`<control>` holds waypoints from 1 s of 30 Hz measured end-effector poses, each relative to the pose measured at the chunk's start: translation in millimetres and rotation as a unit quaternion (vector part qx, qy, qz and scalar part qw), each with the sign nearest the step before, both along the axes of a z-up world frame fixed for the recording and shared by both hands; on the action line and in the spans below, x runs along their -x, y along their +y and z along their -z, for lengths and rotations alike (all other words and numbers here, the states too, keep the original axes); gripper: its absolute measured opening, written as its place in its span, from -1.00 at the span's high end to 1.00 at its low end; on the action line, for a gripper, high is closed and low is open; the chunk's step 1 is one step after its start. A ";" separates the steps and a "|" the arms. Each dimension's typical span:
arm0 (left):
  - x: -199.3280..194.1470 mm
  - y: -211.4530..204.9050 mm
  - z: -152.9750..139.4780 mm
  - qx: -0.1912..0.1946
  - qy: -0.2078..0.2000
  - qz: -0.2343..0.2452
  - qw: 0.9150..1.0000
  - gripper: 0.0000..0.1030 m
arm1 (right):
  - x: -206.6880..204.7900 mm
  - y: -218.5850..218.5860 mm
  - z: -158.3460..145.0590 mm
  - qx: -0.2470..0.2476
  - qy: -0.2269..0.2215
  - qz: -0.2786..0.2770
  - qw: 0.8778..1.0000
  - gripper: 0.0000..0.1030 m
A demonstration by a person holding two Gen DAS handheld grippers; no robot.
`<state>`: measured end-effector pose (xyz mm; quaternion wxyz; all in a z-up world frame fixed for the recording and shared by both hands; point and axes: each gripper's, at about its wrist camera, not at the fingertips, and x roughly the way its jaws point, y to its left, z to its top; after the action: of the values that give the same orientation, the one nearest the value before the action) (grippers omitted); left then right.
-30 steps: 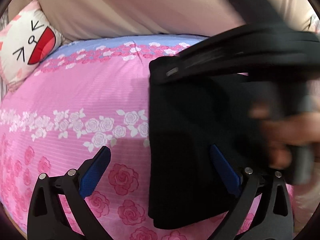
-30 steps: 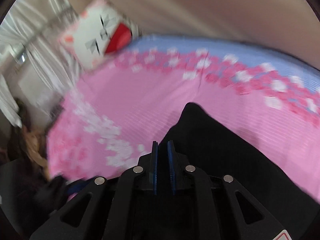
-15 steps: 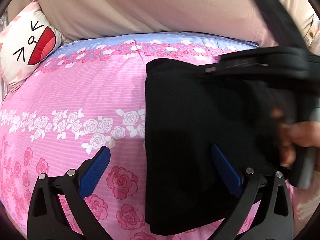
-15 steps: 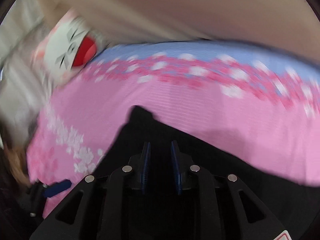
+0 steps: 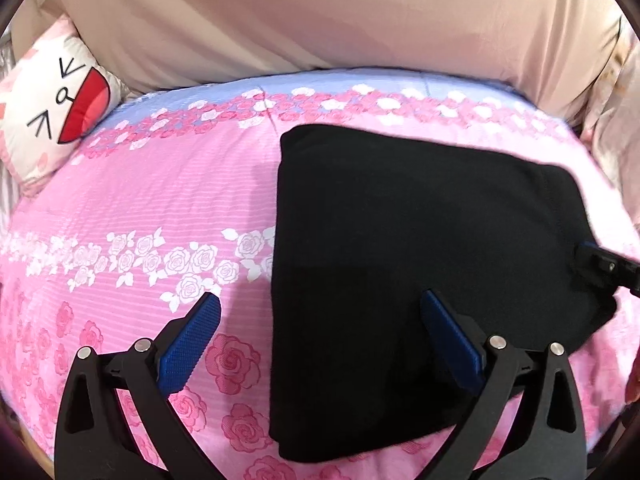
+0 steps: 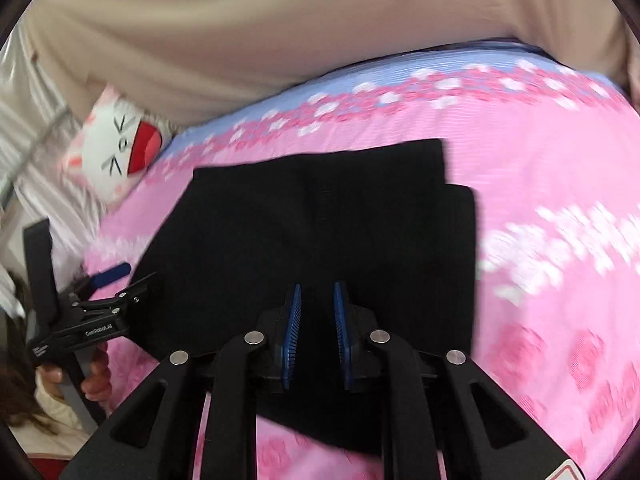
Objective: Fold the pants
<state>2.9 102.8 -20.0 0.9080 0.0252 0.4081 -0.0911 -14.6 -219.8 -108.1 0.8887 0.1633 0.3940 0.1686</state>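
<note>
Both of my grippers hang over the black pants [image 5: 420,240], folded flat on the pink bedspread [image 5: 160,200]. My left gripper [image 5: 320,340] gapes wide, one pad over the cloth. My right gripper [image 6: 316,332] has pulled back to the pants' near edge; its jaws just narrowed to a slim gap, gripping nothing.

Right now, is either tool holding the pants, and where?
Nothing held. Left tool wide open over the pants; right tool: jaws, just been closing, stand slightly apart, no fabric pinched between them.
</note>
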 end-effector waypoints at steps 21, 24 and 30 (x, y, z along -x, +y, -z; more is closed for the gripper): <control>-17.7 44.4 0.8 0.106 0.077 -0.061 0.990 -0.90 | 51.7 -25.8 -7.1 -0.007 -0.033 0.025 0.999 0.67; -23.3 42.0 7.2 0.108 0.092 -0.056 0.988 -0.90 | 44.7 -35.4 19.9 -0.044 0.008 0.033 0.998 0.49; -31.2 47.2 12.0 0.136 0.107 -0.048 0.984 -0.90 | 54.8 -55.7 -2.6 -0.095 -0.019 0.090 0.991 -0.73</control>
<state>34.1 149.9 -32.0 0.8574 -0.1278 0.4876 -0.1041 -69.4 -275.5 -105.4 0.8881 0.2787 0.3427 0.1273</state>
